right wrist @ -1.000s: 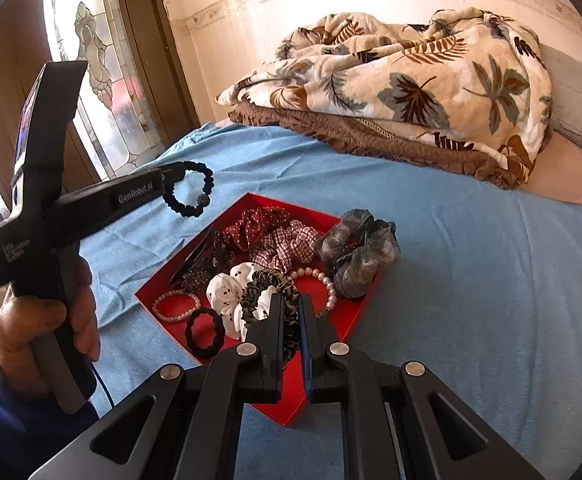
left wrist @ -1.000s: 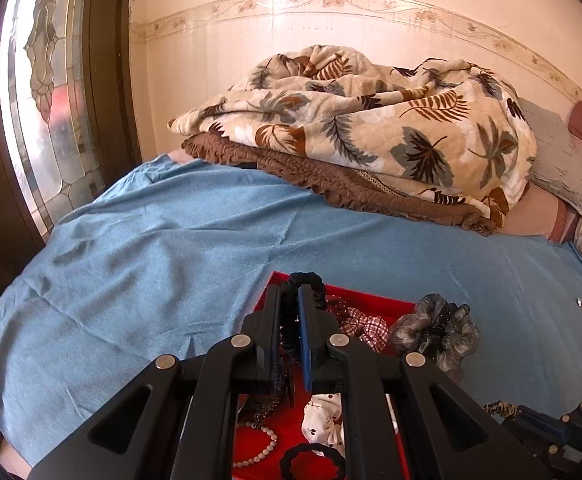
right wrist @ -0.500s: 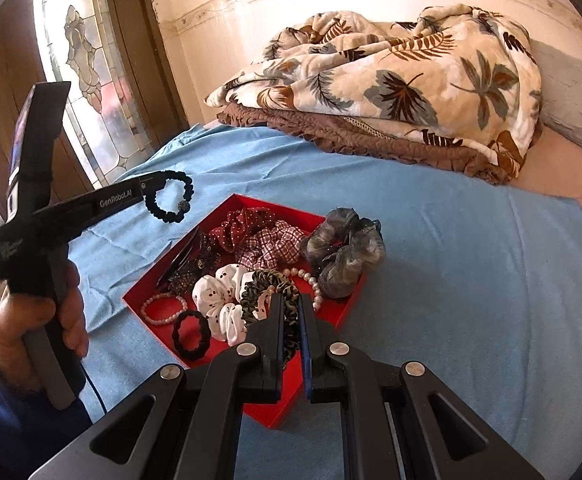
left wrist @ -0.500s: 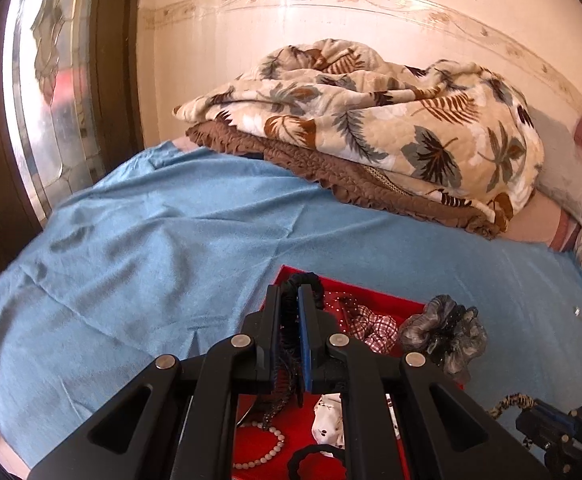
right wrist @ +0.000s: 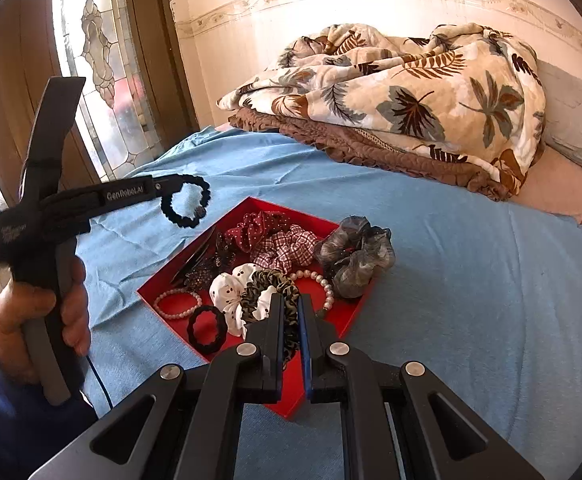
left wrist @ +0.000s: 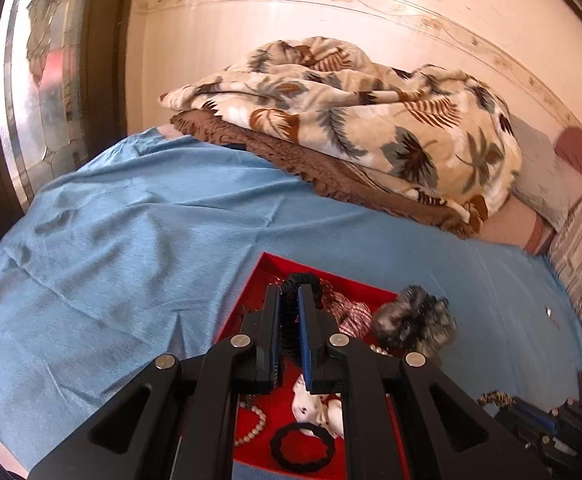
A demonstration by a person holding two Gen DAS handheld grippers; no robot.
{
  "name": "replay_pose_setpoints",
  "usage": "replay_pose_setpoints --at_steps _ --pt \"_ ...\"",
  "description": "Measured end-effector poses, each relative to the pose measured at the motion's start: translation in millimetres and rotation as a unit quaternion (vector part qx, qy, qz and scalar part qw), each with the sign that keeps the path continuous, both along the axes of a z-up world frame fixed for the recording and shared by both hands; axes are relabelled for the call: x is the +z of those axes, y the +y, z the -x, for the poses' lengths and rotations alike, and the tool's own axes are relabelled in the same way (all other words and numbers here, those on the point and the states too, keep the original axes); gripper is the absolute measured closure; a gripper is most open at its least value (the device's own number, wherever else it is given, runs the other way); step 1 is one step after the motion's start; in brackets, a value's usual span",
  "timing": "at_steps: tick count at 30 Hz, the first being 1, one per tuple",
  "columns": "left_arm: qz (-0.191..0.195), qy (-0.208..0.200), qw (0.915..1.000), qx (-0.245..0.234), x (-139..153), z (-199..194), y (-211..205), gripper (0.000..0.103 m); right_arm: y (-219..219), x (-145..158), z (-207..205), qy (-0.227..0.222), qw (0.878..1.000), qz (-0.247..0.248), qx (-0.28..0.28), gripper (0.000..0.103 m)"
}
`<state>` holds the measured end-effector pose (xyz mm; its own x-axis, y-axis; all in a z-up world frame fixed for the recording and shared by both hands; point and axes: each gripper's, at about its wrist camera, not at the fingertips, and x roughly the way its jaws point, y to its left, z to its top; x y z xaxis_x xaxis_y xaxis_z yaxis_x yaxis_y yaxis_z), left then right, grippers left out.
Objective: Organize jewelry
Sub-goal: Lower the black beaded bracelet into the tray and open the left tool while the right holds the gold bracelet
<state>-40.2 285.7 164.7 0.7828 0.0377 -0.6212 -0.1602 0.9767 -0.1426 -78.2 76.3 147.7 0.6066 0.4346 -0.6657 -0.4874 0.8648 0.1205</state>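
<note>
While the left tongs (right wrist: pixel 171 186) pinch a black beaded bracelet (right wrist: pixel 185 201) above the red tray (right wrist: pixel 179 276) on the bed, a hand (right wrist: pixel 39 312) grips their upright handle; the right tongs (right wrist: pixel 291 308) clamp an olive scrunchie (right wrist: pixel 269 286). Only the right view shows that hand.

The left gripper (right wrist: pixel 173 189) bears white lettering "GenRobot.AI" along its side. A smaller print near its handle is too blurred to read.
</note>
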Motion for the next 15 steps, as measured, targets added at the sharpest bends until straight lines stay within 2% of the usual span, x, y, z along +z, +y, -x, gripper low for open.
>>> replay_pose_setpoints --at_steps 4,15 --pt "-0.030 0.001 0.9994 -0.018 -0.8 7.1 -22.5 0.094 0.4 0.2 2.2 0.000 1.000 0.004 -0.003 0.095" --pt "-0.040 0.026 0.9974 -0.055 -16.0 26.6 -52.5 0.094 -9.5 -3.8 -2.1 0.011 1.000 0.005 -0.023 0.095"
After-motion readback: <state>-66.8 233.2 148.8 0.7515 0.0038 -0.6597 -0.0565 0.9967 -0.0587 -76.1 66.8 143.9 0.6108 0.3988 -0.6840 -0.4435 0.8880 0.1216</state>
